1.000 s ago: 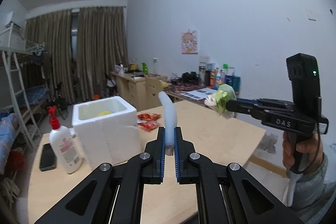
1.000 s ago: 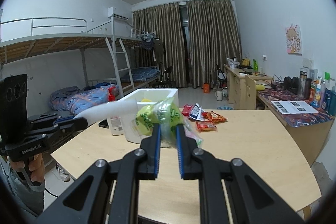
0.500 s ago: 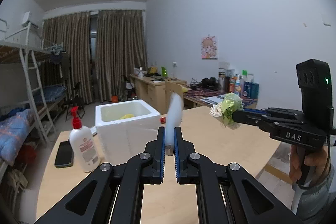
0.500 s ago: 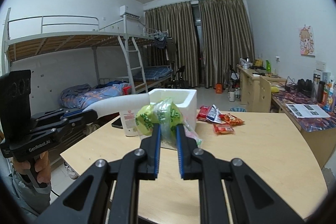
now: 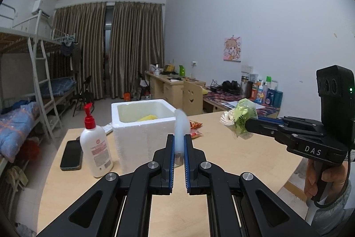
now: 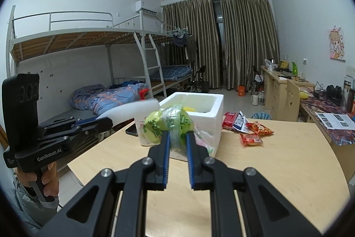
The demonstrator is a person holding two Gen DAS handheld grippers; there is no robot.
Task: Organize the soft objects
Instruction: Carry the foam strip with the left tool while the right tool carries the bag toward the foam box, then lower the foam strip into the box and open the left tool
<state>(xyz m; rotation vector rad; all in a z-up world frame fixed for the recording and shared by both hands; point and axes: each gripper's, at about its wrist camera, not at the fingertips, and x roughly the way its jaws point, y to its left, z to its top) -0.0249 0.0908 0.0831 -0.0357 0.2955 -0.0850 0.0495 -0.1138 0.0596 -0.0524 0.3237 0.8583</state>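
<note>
A white foam box (image 5: 142,123) (image 6: 199,108) stands open on the wooden table (image 5: 221,148), with something yellow inside it. My left gripper (image 5: 178,139) is shut on a thin white foam sheet (image 5: 180,126) (image 6: 131,111), held above the table just in front of the box. My right gripper (image 6: 177,137) (image 5: 245,126) is shut on a green plastic bag (image 6: 168,123) (image 5: 243,113), held in the air in front of the box. A white rosette-like bit shows at the bag's left end in the left wrist view.
A white pump bottle with a red top (image 5: 94,141) and a dark phone (image 5: 71,154) sit left of the box. Red snack packets (image 6: 248,128) lie to its right. A bunk bed (image 6: 99,72), desks (image 6: 281,88) and curtains stand beyond the table.
Both grippers have swung sideways with their loads, so the foam box now sits closer to the middle of each view. The foam sheet, bent before, now stands straighter. Neither grip has changed.
</note>
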